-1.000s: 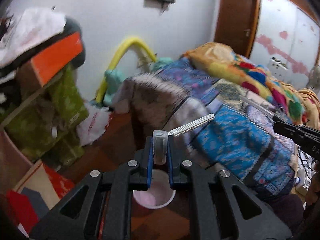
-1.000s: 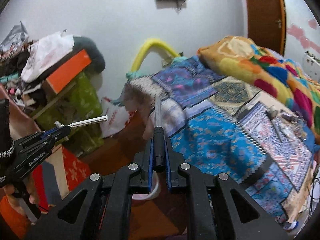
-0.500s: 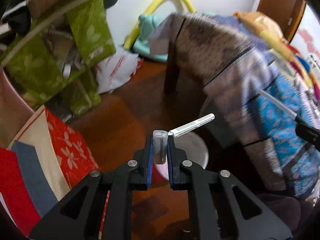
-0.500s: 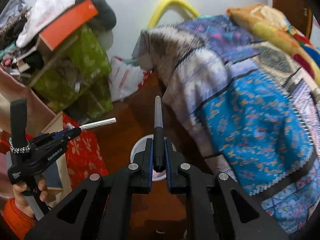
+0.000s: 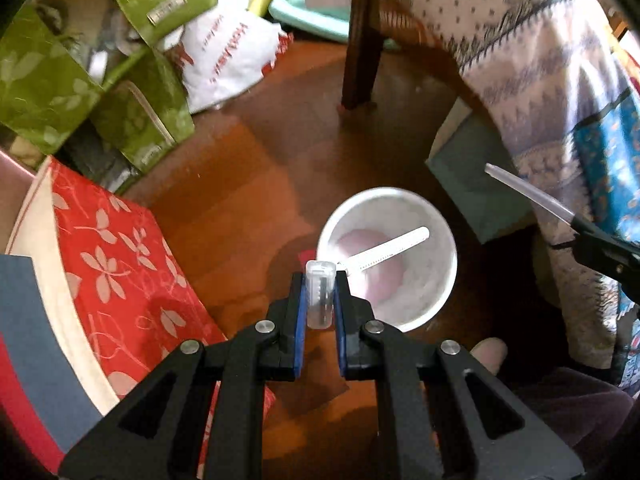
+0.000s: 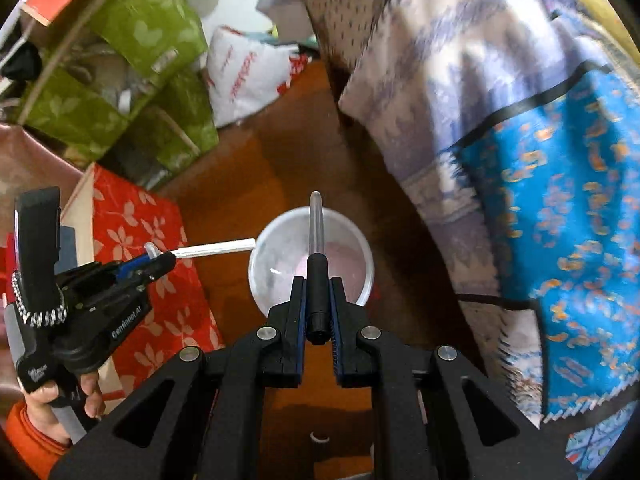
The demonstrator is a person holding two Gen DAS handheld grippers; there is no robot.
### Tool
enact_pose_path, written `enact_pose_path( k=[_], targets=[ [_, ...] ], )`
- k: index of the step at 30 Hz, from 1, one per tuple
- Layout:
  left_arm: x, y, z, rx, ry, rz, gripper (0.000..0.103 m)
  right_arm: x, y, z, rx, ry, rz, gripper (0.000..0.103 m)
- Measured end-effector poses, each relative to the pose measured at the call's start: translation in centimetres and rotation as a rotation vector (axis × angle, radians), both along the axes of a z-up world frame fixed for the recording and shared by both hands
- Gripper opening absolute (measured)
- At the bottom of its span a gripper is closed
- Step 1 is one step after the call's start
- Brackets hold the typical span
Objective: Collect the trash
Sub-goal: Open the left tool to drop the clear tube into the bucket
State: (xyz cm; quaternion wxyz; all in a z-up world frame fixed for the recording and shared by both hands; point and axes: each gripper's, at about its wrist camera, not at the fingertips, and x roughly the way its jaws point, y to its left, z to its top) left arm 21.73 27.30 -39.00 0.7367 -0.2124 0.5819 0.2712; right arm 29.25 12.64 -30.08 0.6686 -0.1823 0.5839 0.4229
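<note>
Trash rides in both claws, each clenched on a slim item and tipped steeply down over the white bin [image 5: 444, 236] standing on the wooden floor [image 5: 256, 168], so that letting go should drop the pieces straight in. The left claw [image 5: 320, 300] grips a clear, ribbed plastic cap or tube [image 5: 319, 296] between its blue-lined pads, and a thin white printed stick [image 5: 390, 249] juts sideways from it across the bin's round mouth; in the right wrist view that stick [image 6: 218, 248] reaches just to the bin's left rim [image 6: 256, 256]. The right claw [image 6: 318, 312] pinches a matte black pen-like barrel [image 6: 317, 296] whose translucent grey shaft [image 6: 315, 224] points forward over the opening, a sensible line-up, I judge, for a long rigid thing that could otherwise catch on the rim. The bin is smooth, glossy plastic, a plain cylinder with a pinkish bottom, and I cannot tell what already lies in it. It sits close to the draped edge of a bed covered in a soft patterned blanket [image 6: 552, 184], with a red floral bag [image 5: 120, 264] and crinkly green gift bags [image 5: 132, 112] crowding the other side, so the floor left around it is narrow.
</note>
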Motion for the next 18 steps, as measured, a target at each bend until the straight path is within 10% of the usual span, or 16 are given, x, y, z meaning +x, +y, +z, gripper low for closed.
enact_pose_path(
  k=[9, 14, 18],
  targets=[
    [2.0, 0.0, -2.6, -0.061, 0.037, -0.023, 0.012, 0.7, 2.5, -2.4, -0.031, 0.024, 0.038, 0.01],
    [2.8, -0.3, -2.6, -0.109, 0.024, -0.045, 0.041, 0.8, 2.3, -3.3, -0.024, 0.101, 0.044, 0.032],
    [3.1, -1.3, -2.1, -0.06, 0.036, -0.092, 0.041, 0.2, 2.0, -3.0, -0.039, 0.062, 0.062, 0.036]
  ],
)
